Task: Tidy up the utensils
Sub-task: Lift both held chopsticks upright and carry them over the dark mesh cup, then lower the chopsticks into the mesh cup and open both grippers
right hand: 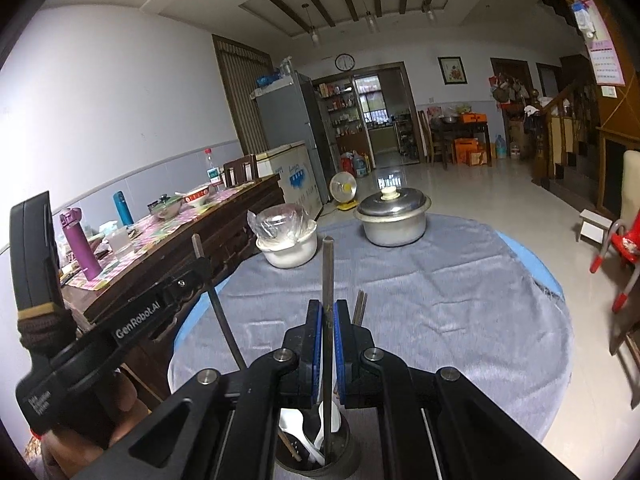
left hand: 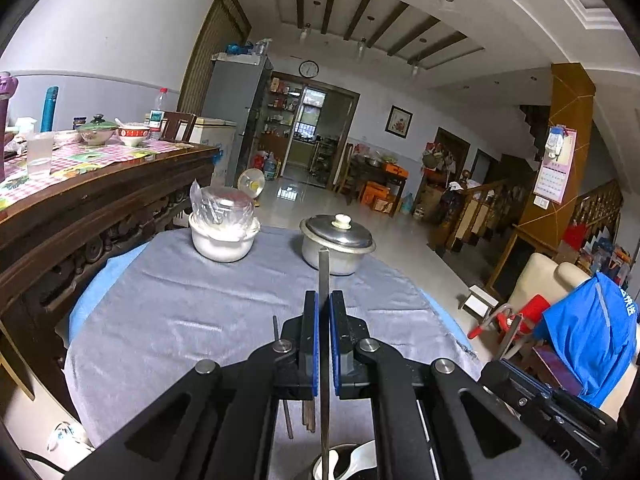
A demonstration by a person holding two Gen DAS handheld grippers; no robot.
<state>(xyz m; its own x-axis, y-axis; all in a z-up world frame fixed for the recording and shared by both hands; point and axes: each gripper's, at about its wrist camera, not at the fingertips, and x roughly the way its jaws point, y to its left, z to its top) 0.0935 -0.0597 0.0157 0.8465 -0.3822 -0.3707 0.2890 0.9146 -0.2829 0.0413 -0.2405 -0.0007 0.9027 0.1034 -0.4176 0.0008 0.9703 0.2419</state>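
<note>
My left gripper [left hand: 324, 296] is shut on a grey metal chopstick [left hand: 323, 272] held upright; its lower end reaches down to a dark utensil holder [left hand: 348, 447] with white spoons [left hand: 362, 460] at the bottom edge. In the right wrist view my right gripper [right hand: 328, 304] is shut on another upright chopstick [right hand: 328, 264], whose lower end stands inside the holder [right hand: 352, 454] among white spoons [right hand: 296, 428]. The left gripper [right hand: 192, 280] shows at the left with its chopstick [right hand: 224, 320]. Several loose chopsticks [right hand: 360, 308] lie on the cloth beyond the holder.
A grey cloth [right hand: 460, 300] covers the round table. At its far side stand a white pot holding a plastic-wrapped bowl [left hand: 224, 236] and a lidded metal pot [left hand: 338, 244]. A dark wooden sideboard [left hand: 100, 216] runs along the left. A red chair [right hand: 624, 248] stands on the right.
</note>
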